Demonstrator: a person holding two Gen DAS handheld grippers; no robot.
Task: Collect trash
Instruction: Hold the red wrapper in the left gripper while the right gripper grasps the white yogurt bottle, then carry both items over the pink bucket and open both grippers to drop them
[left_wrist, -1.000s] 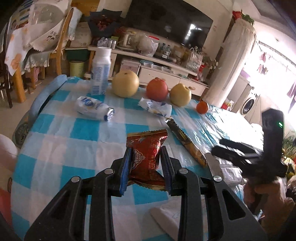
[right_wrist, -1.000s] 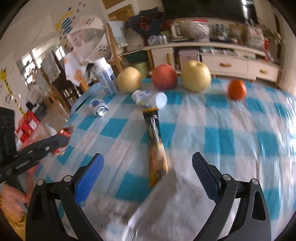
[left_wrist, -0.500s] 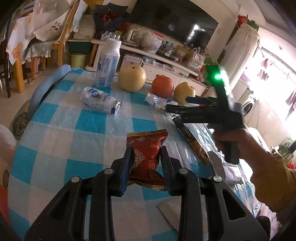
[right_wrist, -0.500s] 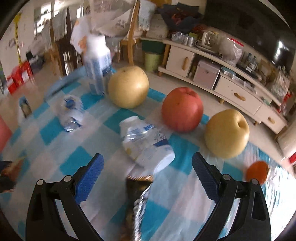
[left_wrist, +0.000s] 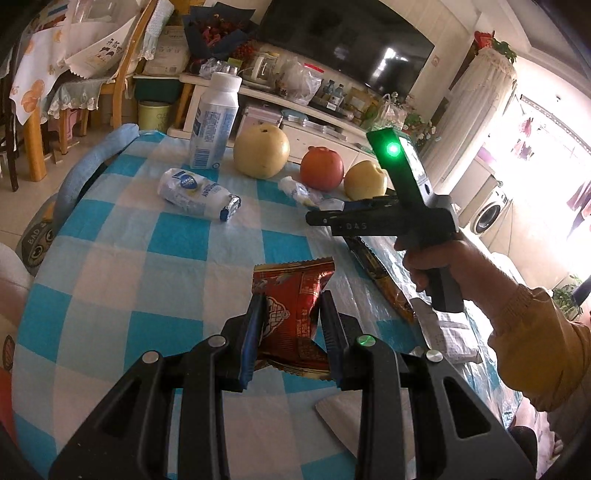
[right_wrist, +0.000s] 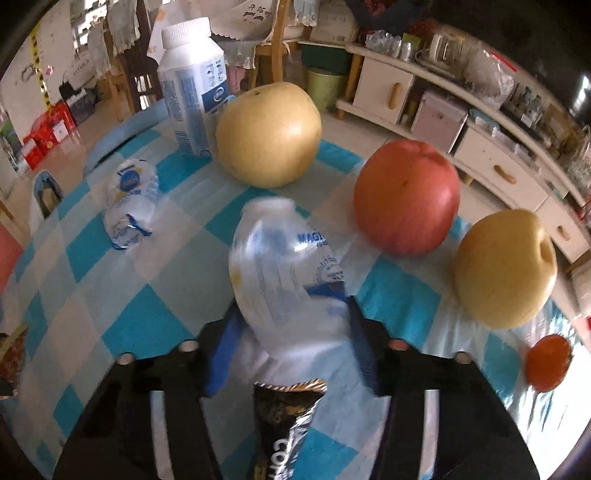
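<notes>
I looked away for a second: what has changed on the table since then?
The right tongs swept across the table to the crushed plastic bottle near the red apple and are closing around it. The left tongs stayed clamped on the red snack wrapper; fruit and other bottles are unmoved.

Left tool (left_wrist: 291, 325) clamped; right tool (right_wrist: 291, 343) jaws closing.

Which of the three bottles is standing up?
The tall white bottle with its cap on, behind the pear. The two crushed bottles lie on their sides: one loose on the cloth, one between the right tool's closing jaws.
</notes>
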